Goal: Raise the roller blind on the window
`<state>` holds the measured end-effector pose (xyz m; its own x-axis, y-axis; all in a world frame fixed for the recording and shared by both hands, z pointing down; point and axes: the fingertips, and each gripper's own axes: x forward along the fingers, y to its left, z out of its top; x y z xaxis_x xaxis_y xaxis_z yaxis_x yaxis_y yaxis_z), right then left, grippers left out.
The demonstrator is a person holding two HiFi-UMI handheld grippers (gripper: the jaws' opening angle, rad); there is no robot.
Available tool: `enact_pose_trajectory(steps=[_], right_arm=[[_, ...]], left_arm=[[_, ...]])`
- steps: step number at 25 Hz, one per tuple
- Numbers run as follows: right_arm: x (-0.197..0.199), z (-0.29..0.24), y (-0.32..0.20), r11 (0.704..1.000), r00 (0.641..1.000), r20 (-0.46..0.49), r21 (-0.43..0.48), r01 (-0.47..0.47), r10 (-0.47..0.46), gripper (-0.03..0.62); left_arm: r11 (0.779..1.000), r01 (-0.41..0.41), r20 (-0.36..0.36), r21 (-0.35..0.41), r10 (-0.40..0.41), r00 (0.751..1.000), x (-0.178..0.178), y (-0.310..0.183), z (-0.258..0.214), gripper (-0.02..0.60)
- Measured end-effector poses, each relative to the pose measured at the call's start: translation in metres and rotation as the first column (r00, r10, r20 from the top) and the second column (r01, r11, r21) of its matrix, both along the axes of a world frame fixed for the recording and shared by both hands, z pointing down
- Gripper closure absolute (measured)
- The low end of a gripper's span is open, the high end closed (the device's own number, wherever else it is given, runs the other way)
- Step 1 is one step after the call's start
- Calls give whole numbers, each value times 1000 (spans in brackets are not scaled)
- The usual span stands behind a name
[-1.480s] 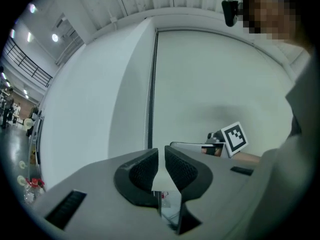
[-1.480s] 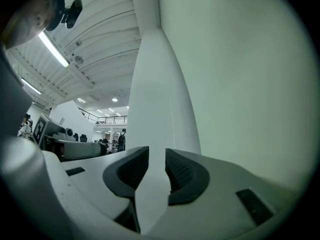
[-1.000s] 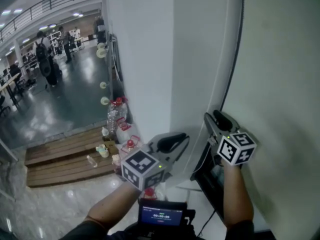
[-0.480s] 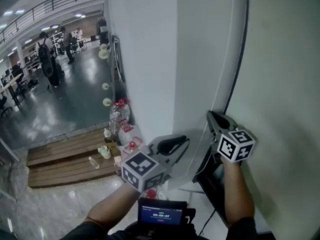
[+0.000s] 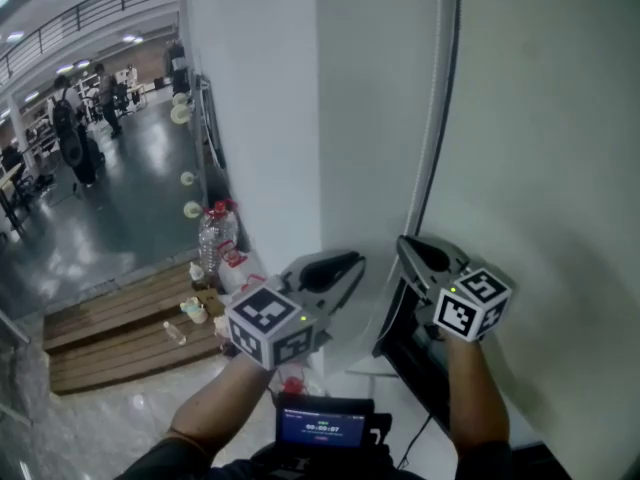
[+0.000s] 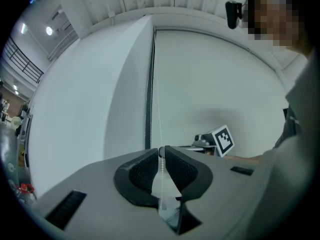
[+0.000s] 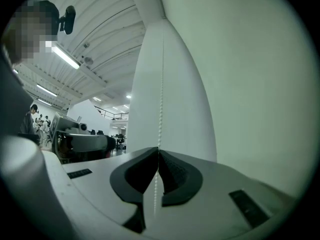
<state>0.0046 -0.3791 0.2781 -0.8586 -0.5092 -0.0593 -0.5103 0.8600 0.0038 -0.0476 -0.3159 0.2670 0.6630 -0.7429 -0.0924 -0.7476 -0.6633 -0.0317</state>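
Note:
The pale roller blind (image 5: 545,158) fills the right of the head view, behind a dark window frame edge (image 5: 440,118). A thin white bead chain (image 6: 158,119) hangs beside that edge. My left gripper (image 6: 161,150) is shut on the bead chain, which runs down between its pads. To its right, my right gripper (image 7: 158,150) has just closed and is shut on the chain (image 7: 161,99) too. In the head view the left gripper (image 5: 335,268) and right gripper (image 5: 412,253) sit side by side, both pointing level at the wall.
A white wall pillar (image 5: 265,118) stands left of the window. Below it are plastic bottles (image 5: 213,233) and a wooden platform (image 5: 110,338). A dark object (image 5: 405,343) leans under the window. People stand far off in the hall (image 5: 70,128). A small screen (image 5: 320,430) sits at my chest.
The right gripper's jaws, wide apart a second ago, have come together round the chain, and that gripper has shifted a little left. The left gripper has kept its place.

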Motion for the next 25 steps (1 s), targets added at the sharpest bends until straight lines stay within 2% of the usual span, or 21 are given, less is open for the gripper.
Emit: enact_pose_trajectory(steps=[8, 12, 21, 25], right_arm=[[21, 8, 33, 999, 1000, -27, -51, -5, 4, 595], [29, 10, 45, 999, 999, -45, -43, -3, 1, 594], [21, 14, 61, 998, 997, -46, -36, 58, -60, 595], [17, 15, 63, 997, 997, -30, -39, 72, -73, 595]], left_arm=[[998, -69, -11, 15, 69, 998, 31, -11, -22, 539], [995, -93, -13, 17, 94, 996, 45, -10, -28, 538], [981, -190, -13, 45, 191, 982, 77, -11, -55, 538], [978, -207, -10, 37, 207, 978, 81, -16, -60, 538]])
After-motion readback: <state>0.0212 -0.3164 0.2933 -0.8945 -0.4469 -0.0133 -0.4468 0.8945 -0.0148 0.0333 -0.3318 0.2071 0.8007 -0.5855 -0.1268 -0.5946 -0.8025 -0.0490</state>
